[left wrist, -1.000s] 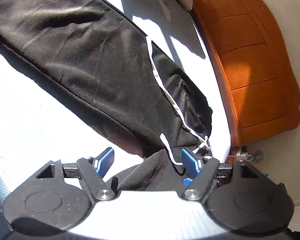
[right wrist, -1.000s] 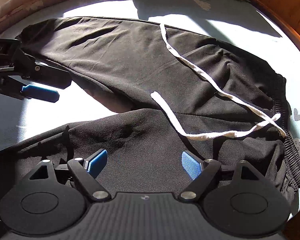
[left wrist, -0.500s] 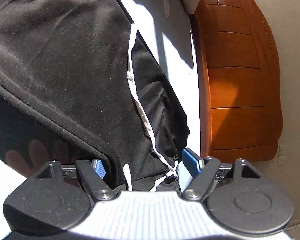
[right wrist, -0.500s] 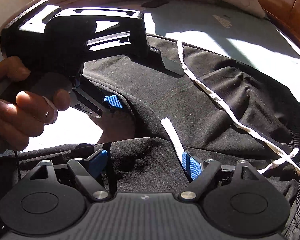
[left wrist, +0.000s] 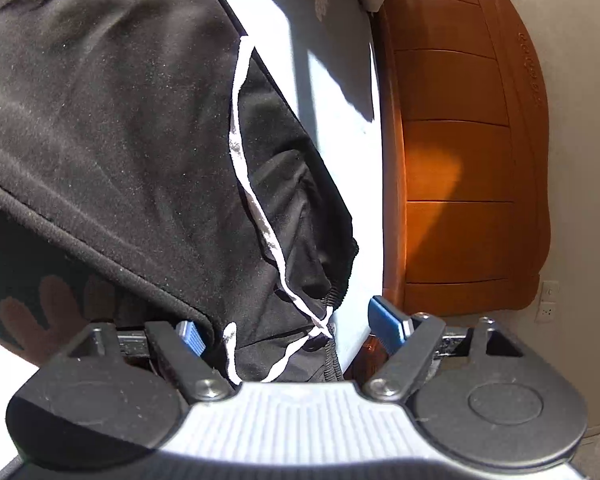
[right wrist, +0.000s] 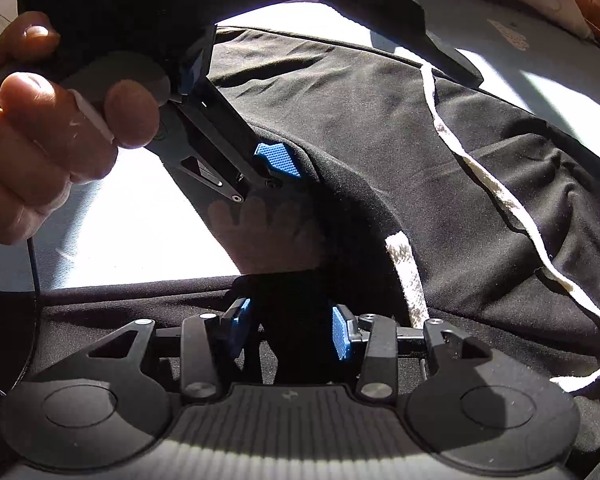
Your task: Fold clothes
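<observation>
Your black sweatpants (right wrist: 380,128) lie spread on the bed sheet (left wrist: 340,128), waistband toward the wooden headboard (left wrist: 460,160). Left gripper (left wrist: 288,326) gapes wide around the crotch fabric, away from the headboard; right gripper (right wrist: 290,330) has narrowed on a fold but isn't pinching. Keep the white drawstring (right wrist: 492,188) out of both bites.

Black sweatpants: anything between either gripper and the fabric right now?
Nothing visible. The black sweatpants already lie between the left gripper's open blue pads, with the white drawstring trailing there too. The right gripper has black cloth bunched between its narrowed pads; whether it is clamped is unclear.
</observation>
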Available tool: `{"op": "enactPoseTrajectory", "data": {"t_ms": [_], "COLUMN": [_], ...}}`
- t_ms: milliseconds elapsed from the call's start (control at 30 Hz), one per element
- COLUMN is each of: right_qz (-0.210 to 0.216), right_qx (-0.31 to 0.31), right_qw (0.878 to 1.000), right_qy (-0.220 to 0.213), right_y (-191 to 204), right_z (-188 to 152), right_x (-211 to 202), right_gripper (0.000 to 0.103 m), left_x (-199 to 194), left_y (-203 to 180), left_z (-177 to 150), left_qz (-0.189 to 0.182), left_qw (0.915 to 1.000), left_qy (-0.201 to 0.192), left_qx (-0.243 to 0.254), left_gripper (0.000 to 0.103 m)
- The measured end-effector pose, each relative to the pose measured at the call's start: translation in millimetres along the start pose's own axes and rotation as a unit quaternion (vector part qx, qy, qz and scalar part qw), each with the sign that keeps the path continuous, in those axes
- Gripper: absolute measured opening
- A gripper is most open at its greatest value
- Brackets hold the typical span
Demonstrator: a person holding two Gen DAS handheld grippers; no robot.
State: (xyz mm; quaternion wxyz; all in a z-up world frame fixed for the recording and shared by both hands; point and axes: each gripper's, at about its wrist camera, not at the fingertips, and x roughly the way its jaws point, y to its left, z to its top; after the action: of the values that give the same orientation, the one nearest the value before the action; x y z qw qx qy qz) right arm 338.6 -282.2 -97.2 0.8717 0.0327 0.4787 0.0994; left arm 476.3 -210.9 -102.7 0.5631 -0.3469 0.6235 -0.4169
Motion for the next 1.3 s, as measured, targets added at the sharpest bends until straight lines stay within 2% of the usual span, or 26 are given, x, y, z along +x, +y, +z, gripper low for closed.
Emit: {"op": "enactPoseTrajectory", "data": {"t_ms": [133,300,433,500,600,667,800,933,967,1033,1067,1133,1200,1300], "right_qz": [-0.004,-0.009,-0.005,-0.008,-0.005,-0.003,0.012,-0.026,-0.036,-0.045,-0.045,-0.034,-0.05,-0.063], "right_qx": [0.0,0.0,-0.006,-0.014,-0.01,-0.024,-0.011,0.028,0.04,0.065,0.074,0.066,0.027,-0.011], "right_qw": [1.0,1.0,1.0,1.0,1.0,1.0,1.0,0.998,0.998,0.996,0.996,0.997,0.998,0.998], "right_qy": [0.01,0.021,-0.001,-0.01,0.002,0.012,0.014,-0.041,-0.046,-0.04,-0.03,0.001,0.0,-0.003], "right_y": [2,4,7,8,6,11,9,-7,-13,-21,-23,-22,-10,1], "right_z": [-1,-1,-4,-2,7,10,9,20,24,31,33,31,26,26], "right_x": [8,17,2,5,25,24,0,-25,-23,-10,0,23,33,35], "right_gripper": [0.047,0.047,0.047,0.047,0.05,0.053,0.051,0.03,0.022,0.013,0.012,0.013,0.016,0.023], "left_x": [-6,3,6,1,-14,-31,-72,-103,-100,-92,-88,-71,-52,-33], "left_y": [5,24,30,32,34,36,29,9,7,3,1,-3,-2,5], "left_z": [-6,-8,-4,-4,-7,-9,-9,-2,2,11,16,23,24,17], "left_qz": [-0.016,0.001,-0.013,-0.014,0.015,0.042,0.105,0.146,0.143,0.135,0.131,0.122,0.124,0.172], "left_qw": [0.9998,0.9995,0.999,0.9991,0.9993,0.9987,0.9944,0.986,0.9858,0.9858,0.9856,0.985,0.9837,0.9745], "left_qy": [0.007,0.024,0.036,0.029,0.021,0.017,0.0,-0.039,-0.044,-0.054,-0.058,-0.062,-0.053,-0.044], "left_qx": [-0.007,-0.02,-0.024,-0.026,-0.027,-0.023,0.011,0.072,0.077,0.085,0.09,0.105,0.119,0.137], "left_gripper": [0.08,0.08,0.08,0.08,0.08,0.08,0.08,0.08,0.08,0.08,0.08,0.08,0.08,0.08]}}
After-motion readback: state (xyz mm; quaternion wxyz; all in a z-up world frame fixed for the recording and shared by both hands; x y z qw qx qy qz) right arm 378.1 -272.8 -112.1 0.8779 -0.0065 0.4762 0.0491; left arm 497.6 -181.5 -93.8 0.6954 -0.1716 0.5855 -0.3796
